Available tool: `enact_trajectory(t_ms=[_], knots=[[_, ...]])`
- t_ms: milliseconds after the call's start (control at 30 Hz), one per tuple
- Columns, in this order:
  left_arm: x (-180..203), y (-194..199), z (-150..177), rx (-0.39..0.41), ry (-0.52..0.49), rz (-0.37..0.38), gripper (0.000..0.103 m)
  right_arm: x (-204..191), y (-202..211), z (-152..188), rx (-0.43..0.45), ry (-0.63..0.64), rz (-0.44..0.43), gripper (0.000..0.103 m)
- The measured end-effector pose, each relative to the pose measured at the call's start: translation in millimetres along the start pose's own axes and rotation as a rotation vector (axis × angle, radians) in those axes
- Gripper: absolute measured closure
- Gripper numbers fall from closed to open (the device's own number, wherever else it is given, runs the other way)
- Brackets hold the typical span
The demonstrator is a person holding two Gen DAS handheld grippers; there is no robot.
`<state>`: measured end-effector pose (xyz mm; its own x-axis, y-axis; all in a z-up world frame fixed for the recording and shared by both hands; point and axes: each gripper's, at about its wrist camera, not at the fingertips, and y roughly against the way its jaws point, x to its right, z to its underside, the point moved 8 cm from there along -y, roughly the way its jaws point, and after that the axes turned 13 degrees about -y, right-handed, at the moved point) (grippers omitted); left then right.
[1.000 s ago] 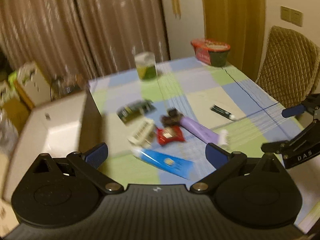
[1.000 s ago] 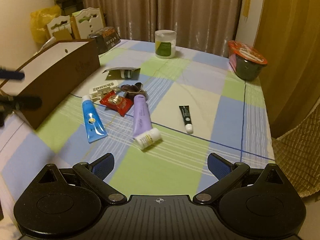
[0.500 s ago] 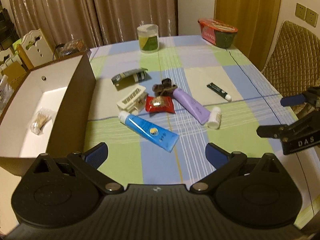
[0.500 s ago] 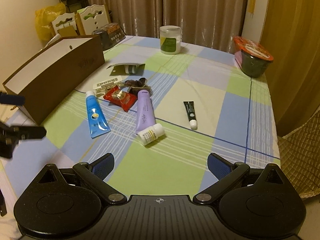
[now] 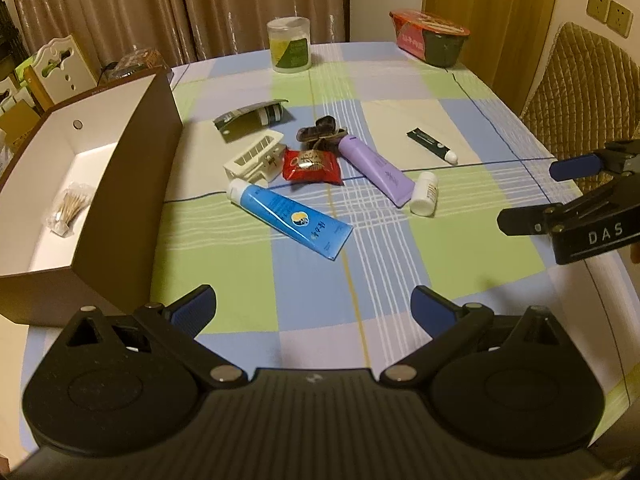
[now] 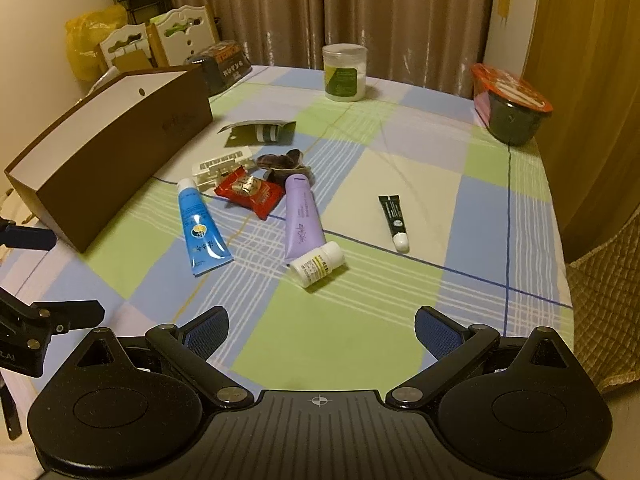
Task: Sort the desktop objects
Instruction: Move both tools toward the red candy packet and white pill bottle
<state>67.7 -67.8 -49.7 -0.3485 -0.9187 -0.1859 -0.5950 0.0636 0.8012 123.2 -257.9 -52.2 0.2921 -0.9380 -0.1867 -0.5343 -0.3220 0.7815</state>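
While nothing is yet gripped, I judge the blue tube (image 5: pixel 289 215) the nearest candidate: it lies flat on the checked tablecloth (image 5: pixel 320 272), at about 12 o'clock from my left gripper (image 5: pixel 314 306), cap toward the brown box (image 5: pixel 120 184). Around it, from 12 to 2 o'clock, sit the red packet (image 5: pixel 312 166), cream clip (image 5: pixel 256 158), purple tube (image 5: pixel 376 170) and white bottle (image 5: pixel 425 193). Both sets of tongs stand wide and empty; the right gripper (image 6: pixel 320 326) hovers over bare cloth. I advise descending squarely across the tube's width, clear of the clip, then lifting toward the box at 10 o'clock.
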Motion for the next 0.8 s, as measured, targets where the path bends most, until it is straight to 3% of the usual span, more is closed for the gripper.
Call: enact_trajectory(t_ms=[800], knots=[[-3,-38,-11,0.005,-0.003,0.02,0.001,2,-14,-6,-0.015,0.062,-0.002,0.001]])
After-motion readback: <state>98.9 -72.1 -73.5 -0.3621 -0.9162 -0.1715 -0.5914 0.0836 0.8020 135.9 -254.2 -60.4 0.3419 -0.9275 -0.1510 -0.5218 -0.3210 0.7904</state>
